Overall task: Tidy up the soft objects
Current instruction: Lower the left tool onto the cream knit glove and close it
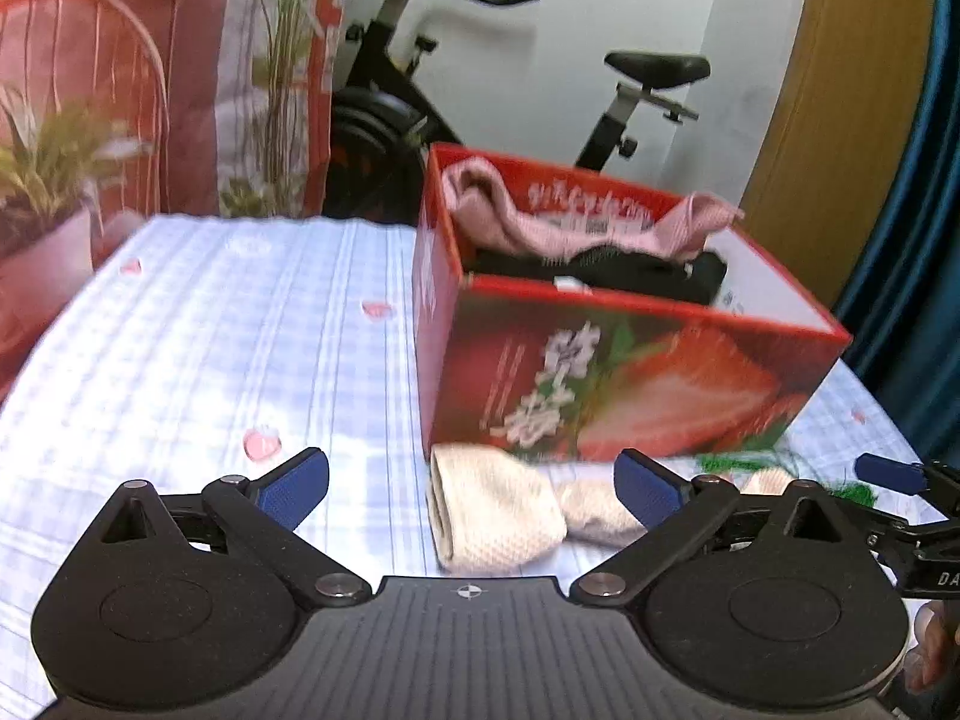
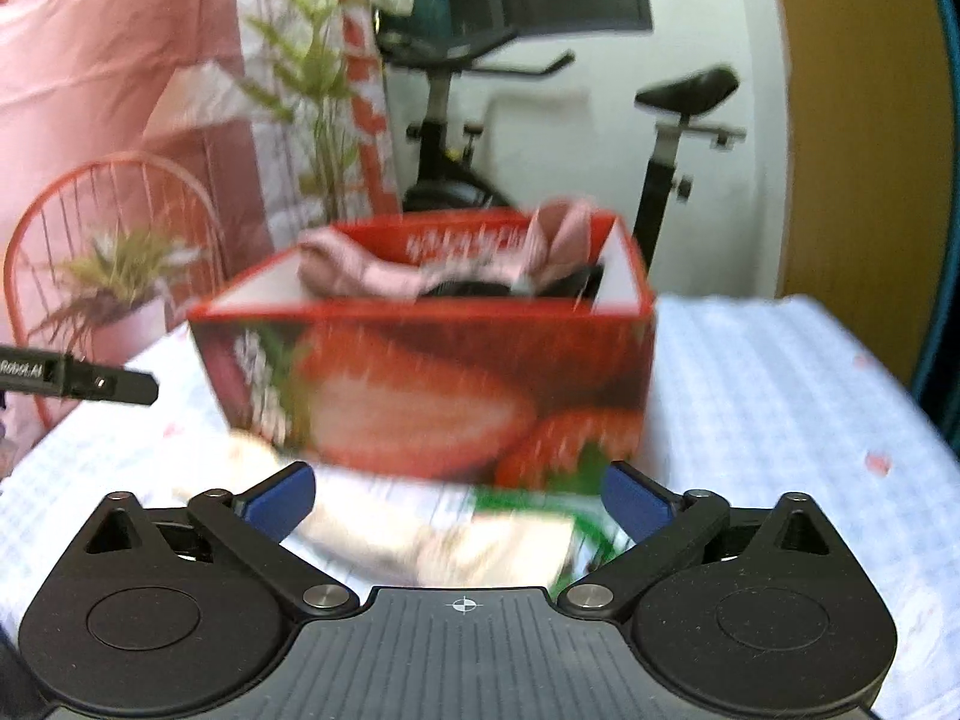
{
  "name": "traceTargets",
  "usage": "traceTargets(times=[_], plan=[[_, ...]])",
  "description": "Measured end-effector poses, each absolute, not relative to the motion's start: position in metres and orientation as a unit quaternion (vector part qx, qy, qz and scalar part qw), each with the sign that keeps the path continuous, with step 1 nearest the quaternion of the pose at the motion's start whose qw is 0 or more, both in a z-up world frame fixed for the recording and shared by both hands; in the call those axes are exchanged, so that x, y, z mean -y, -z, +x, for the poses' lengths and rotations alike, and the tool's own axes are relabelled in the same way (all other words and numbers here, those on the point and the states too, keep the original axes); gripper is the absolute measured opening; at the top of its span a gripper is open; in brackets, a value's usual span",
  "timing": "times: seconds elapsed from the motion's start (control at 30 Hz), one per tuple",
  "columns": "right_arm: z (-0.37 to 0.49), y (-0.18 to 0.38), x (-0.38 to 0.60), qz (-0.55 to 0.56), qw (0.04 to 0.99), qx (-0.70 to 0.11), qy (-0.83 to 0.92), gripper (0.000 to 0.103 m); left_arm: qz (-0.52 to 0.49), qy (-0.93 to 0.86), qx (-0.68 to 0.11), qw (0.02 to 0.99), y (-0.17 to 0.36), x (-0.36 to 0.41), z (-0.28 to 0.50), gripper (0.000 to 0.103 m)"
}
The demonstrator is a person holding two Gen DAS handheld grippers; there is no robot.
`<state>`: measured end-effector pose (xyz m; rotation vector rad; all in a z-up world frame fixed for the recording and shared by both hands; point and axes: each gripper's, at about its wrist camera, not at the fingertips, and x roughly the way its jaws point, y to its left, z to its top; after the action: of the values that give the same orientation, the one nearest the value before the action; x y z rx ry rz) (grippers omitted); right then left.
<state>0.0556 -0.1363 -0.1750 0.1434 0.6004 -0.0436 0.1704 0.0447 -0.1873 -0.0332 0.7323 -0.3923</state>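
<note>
A folded cream cloth (image 1: pixel 495 510) is lying on the checked tablecloth (image 1: pixel 198 330), just in front of the red strawberry box (image 1: pixel 606 378), which is holding a pink cloth (image 1: pixel 510 216) and a dark one (image 1: pixel 600 267). The left gripper (image 1: pixel 471 489) is hovering with fingers spread wide, holding nothing, the cream cloth at its twelve o'clock. The right gripper (image 2: pixel 459 501), also wide and empty, is hanging over a blurred green-edged cloth (image 2: pixel 522 534).
</note>
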Motion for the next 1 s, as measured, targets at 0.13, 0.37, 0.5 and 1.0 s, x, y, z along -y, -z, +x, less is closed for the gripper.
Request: traceTargets(times=[0.13, 0.37, 0.5, 1.0], plan=[[0.061, 0.186, 0.134, 0.08, 0.945, -0.317, 0.012, 0.083, -0.026, 0.201, -0.374, 0.905, 0.206, -0.044, 0.179, 0.087], [0.078, 0.203, 0.132, 0.096, 0.932, -0.35, 0.001, 0.067, -0.023, 0.191, -0.394, 0.899, 0.23, -0.031, 0.202, 0.077], [0.087, 0.213, 0.13, 0.091, 0.926, -0.367, 0.007, 0.066, -0.025, 0.198, -0.416, 0.887, 0.242, -0.022, 0.213, 0.076], [0.088, 0.215, 0.129, 0.066, 0.926, -0.373, 0.007, 0.065, -0.022, 0.198, -0.415, 0.888, 0.241, -0.028, 0.179, 0.026]])
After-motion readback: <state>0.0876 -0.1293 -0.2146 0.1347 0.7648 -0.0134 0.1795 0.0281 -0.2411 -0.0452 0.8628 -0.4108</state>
